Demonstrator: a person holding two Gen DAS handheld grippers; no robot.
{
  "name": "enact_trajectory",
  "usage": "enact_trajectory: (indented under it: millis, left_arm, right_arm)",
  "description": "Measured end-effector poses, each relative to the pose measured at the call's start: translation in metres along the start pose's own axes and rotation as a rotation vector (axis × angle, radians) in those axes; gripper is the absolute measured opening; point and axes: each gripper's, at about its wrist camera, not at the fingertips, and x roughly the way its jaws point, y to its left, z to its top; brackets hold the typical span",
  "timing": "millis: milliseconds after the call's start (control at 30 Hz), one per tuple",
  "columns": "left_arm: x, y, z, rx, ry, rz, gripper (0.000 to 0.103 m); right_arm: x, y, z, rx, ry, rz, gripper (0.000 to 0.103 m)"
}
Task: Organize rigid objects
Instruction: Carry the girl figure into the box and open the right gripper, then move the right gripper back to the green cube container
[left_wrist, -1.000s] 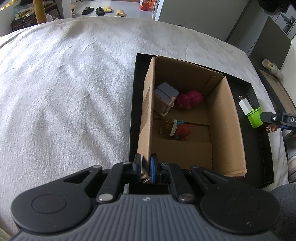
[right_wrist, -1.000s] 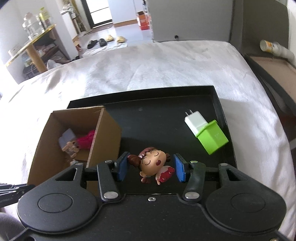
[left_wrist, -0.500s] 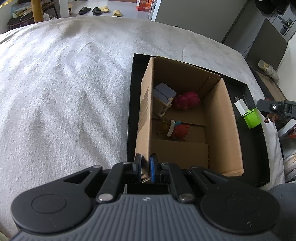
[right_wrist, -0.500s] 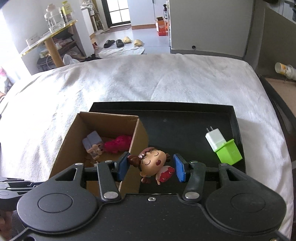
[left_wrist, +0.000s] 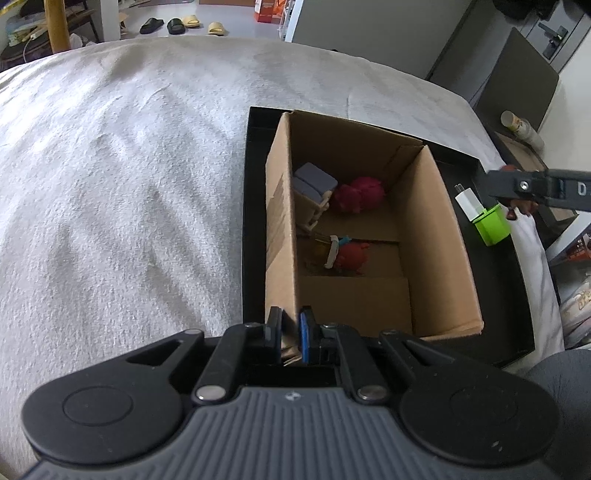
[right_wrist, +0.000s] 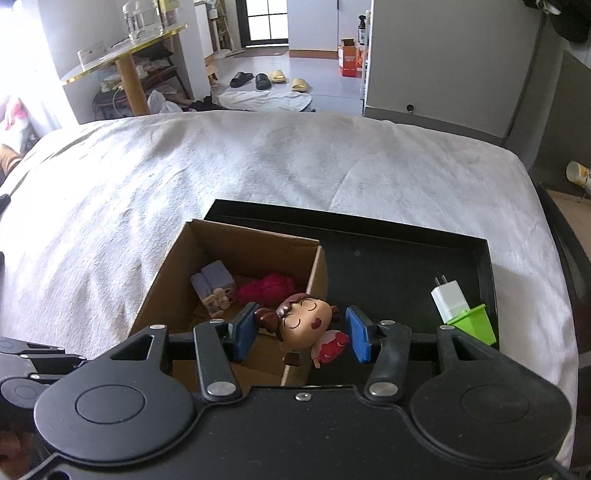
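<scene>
Nearest to me, the left gripper (left_wrist: 290, 334) is pinched tight on the near corner wall of the cardboard box (left_wrist: 436, 236), steadying it on the black tray (left_wrist: 255, 221). The right gripper (right_wrist: 301, 332) clamps a little doll figure (right_wrist: 304, 326) by its head, one blue pad at each side, its red body dangling below. From the right wrist view the doll hangs above the box's right wall, so the open box lies to the left of and beneath it, and the right hand is plainly the one placed to drop it in (the left is busy holding the box). The box runs long, away from both hands, with bare floor at the near end. Deeper inside lie a red toy (left_wrist: 351, 256), a small wooden chair (left_wrist: 312, 192) with grey cushions and a magenta toy (left_wrist: 360, 194). Out on the tray's right side, a white charger plug (right_wrist: 448, 299) leans against a green block (right_wrist: 474, 325); both are still to be sorted, I reckon. Beyond is the white bedspread (right_wrist: 258, 166).
</scene>
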Motion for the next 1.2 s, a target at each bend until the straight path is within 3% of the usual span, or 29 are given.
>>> enact_trajectory:
  millis: [500, 667, 1200]
  left_arm:
    - [-0.001, 0.005, 0.000, -0.019, -0.004, -0.009, 0.009]
    - [-0.001, 0.006, 0.000, -0.026, -0.007, -0.009, 0.009]
    - [0.001, 0.005, 0.001, -0.030, -0.001, -0.001, 0.009]
  right_arm:
    - [0.026, 0.030, 0.019, -0.076, 0.025, -0.007, 0.050]
    - [0.029, 0.034, 0.023, -0.088, 0.019, 0.006, 0.056]
    - [0.004, -0.015, 0.010, 0.018, -0.002, -0.027, 0.059]
